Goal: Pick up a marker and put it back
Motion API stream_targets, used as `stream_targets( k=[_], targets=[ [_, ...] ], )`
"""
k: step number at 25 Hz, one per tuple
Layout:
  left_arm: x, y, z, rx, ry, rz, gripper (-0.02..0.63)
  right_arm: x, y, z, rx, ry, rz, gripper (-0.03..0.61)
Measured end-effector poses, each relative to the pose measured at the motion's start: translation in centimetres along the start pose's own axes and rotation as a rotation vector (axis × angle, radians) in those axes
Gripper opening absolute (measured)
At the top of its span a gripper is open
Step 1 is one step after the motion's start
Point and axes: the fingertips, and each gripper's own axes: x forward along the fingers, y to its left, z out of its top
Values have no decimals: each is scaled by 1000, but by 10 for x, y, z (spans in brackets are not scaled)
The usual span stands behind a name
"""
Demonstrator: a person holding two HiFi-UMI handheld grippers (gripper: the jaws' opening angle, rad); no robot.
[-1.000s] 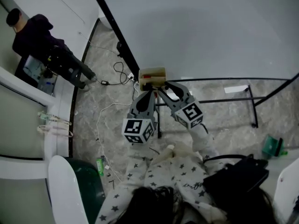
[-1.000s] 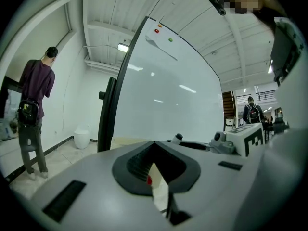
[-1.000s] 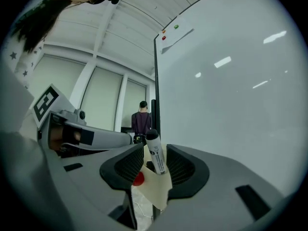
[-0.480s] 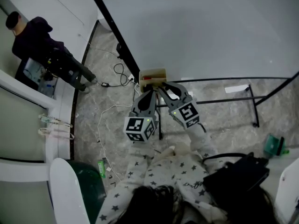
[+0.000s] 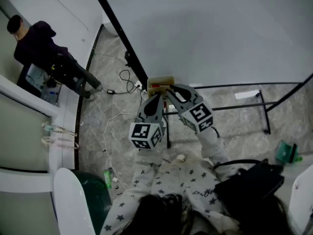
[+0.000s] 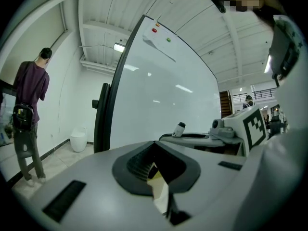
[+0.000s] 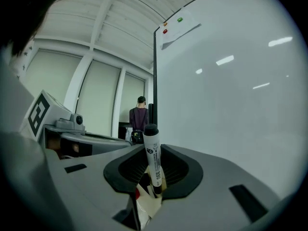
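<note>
A small tan cardboard box sits at the foot of the whiteboard. My right gripper is shut on a white marker with a black cap. The marker stands upright between the jaws, above the box's tan edge. In the head view the right gripper reaches the box from the right. My left gripper touches the box from below. In the left gripper view a tan edge of the box sits pinched between its closed jaws. The marker's capped end shows there too.
A person in a dark top stands at the far left. Cables trail over the marbled floor. The whiteboard's black stand runs to the right. A black bag and a green object lie at the lower right.
The right gripper's jaws have closed on the marker, and that gripper has shifted slightly right. The left gripper has stayed at the box.
</note>
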Motion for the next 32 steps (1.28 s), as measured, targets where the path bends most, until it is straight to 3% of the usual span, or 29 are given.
stream_targets(
  k=[6, 18, 32],
  targets=[
    [-2, -7, 21, 10, -15, -35, 2, -7, 1, 40, 59, -21, 36, 83],
    [-9, -31, 73, 43, -61, -123, 2, -27, 6, 88, 56, -54, 115, 83],
    [-6, -42, 88, 84, -60, -174, 2, -41, 14, 127, 21, -102, 149, 83]
  ],
)
